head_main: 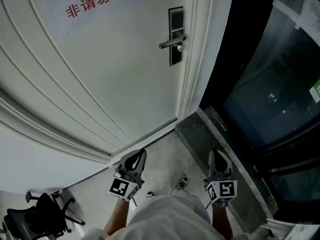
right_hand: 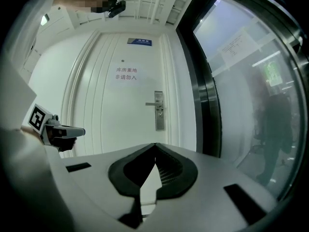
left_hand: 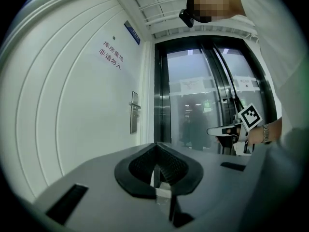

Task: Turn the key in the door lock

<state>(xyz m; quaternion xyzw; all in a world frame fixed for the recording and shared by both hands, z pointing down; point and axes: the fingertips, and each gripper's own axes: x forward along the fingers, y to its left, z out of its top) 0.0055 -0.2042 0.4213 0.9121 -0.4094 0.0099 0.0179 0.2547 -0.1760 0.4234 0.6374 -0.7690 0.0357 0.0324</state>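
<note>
Here, the white panelled door [head_main: 115, 74] stands shut, with red characters [head_main: 95, 4] printed near its top. The tall dark metal lock plate [head_main: 175, 24] sits at the door's right edge. A silver lever handle [head_main: 170, 43] crosses it and points left. Just under the handle there is a small round piece [head_main: 179, 48], too small to tell whether a key is in it.

The left gripper [head_main: 143, 153] and the right gripper [head_main: 213, 154] are held low in the head view, side by side over the grey speckled floor [head_main: 165, 156]. Both point level towards the door and are well apart from the lock. Each carries its cube of square markers at the rear.

In the left gripper view, the black ribbed fingers [left_hand: 169, 166] meet at their tips and hold nothing, and the lock plate shows far off to their left. In the right gripper view, the fingers [right_hand: 174, 170] are likewise closed tip to tip and empty, with the lock plate almost straight ahead above them.

A dark glass wall in a black frame [head_main: 270, 84] runs right of the door. A black office chair [head_main: 37, 219] stands at the lower left of the head view. The person's light-coloured garment [head_main: 170, 216] fills the bottom edge between the two grippers.
</note>
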